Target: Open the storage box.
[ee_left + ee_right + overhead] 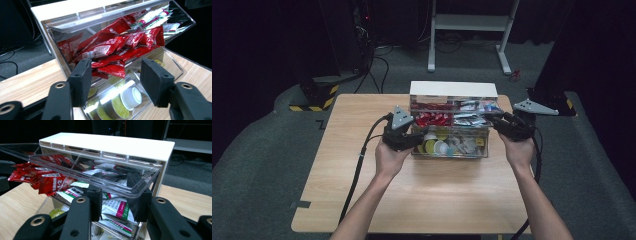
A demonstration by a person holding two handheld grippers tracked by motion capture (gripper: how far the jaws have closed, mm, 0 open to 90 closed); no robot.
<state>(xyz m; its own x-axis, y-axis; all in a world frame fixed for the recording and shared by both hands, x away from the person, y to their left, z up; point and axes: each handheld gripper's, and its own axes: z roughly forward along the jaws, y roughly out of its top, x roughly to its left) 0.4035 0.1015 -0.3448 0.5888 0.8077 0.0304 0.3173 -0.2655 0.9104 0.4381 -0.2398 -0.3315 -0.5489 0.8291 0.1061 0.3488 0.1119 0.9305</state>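
Two grippers: both stood at a clear organiser box (451, 131) on a wooden table (412, 195), one at each end of it.
Left gripper (404, 135): held in the person's left hand (388, 159) at the box's left front corner; its jaws stood wide apart and held nothing, with the box's open front between and beyond them in the left gripper view.
Right gripper (507, 124): held in the right hand (518, 151) at the box's right end; in the right gripper view its jaws reached up under the edge of the clear lid (95, 173), narrowly apart, and whether they pinched that edge I could not tell.
Box: white top (453, 89) at the back, clear front, sitting at the far middle of the table.
Upper tier: red packets (110, 47) on the left side, white packets with green and red print (116, 207) on the right.
Lower tier: small round cups (130, 97), some with yellow-green lids, lying below the red packets.
Lid: clear flap tilted up and open over the upper tier.
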